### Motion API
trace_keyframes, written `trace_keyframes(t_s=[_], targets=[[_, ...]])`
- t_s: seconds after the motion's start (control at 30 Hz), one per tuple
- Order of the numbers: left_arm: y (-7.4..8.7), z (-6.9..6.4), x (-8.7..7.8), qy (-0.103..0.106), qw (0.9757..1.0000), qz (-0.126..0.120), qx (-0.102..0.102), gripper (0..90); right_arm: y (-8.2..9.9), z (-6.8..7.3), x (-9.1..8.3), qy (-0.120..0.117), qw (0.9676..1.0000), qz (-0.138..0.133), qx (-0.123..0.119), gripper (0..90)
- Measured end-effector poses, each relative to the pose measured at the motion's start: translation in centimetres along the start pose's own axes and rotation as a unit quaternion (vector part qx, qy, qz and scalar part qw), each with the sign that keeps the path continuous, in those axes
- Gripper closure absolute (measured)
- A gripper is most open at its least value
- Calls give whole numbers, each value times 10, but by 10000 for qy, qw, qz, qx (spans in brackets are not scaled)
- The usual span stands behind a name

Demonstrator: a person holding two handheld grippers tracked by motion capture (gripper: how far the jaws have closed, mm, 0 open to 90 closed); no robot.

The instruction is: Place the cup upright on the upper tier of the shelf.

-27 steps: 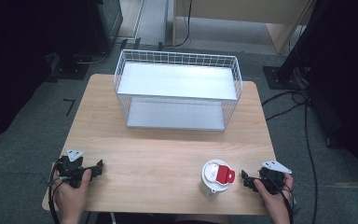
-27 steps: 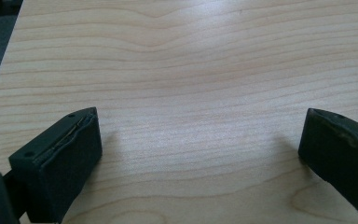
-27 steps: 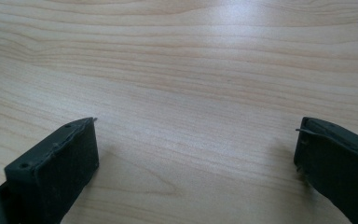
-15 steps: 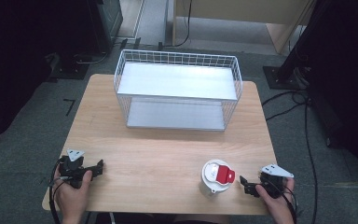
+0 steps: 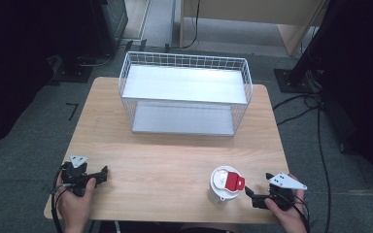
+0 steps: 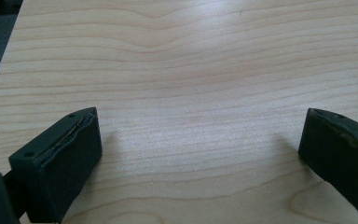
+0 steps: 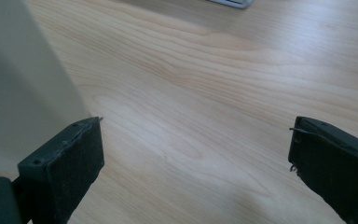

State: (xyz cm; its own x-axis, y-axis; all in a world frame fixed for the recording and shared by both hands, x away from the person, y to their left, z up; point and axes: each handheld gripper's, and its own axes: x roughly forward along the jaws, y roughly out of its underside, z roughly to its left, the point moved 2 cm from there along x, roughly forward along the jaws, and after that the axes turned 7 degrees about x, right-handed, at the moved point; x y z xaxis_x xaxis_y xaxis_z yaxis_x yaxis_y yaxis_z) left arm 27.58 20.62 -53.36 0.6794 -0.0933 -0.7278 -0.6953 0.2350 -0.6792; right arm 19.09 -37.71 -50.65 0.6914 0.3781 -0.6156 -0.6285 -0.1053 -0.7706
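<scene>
Right hand-held gripper (image 7: 193, 158) jaws wide apart over wooden table (image 7: 205, 93); pale container wall (image 7: 23, 93) at left.

Left gripper (image 5: 102, 172): black body, grey three-cornered plate on top w/ dark dots, thin black cable looping off the back. Right gripper (image 5: 251, 196): same black build, grey triangular plate w/ small holes, black cable at the wrist. Jaws in both gripper views: blocky matte black, scuffed edges, small screw holes on the top faces.
</scene>
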Motion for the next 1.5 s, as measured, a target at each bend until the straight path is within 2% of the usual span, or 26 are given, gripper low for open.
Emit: trace_keyframes(t_s=[0.17, 0.33, 0.67, 0.8, 1.13, 1.3, 1.5], targets=[[0, 0, 0, -1, 10000, -1, 0, 0, -1, 11, -1, -286, 9992, 36, -273, 31], [0, 0, 0, -1, 10000, -1, 2, 0, -2, 20, -3, -443, 9978, 43, -492, 31], [0, 0, 0, -1, 10000, 0, 1, 0, -4, 28, -8, -897, 9940, -78, -621, 31], [0, 0, 0, 0, 10000, 0, 0, 0, -4, 32, -8, -1031, 9917, -83, -769, 22], [0, 0, 0, 0, 10000, -1, -1, 0, -7, 44, -7, -1483, 9850, -166, -868, 18], [0, 0, 0, -1, 10000, -1, 0, 0, -11, 51, -6, -1844, 9786, -226, -880, 20], [0, 0, 0, 0, 10000, -1, 1, 0, -17, 63, -1, -1985, 9741, -374, -1014, 67]])
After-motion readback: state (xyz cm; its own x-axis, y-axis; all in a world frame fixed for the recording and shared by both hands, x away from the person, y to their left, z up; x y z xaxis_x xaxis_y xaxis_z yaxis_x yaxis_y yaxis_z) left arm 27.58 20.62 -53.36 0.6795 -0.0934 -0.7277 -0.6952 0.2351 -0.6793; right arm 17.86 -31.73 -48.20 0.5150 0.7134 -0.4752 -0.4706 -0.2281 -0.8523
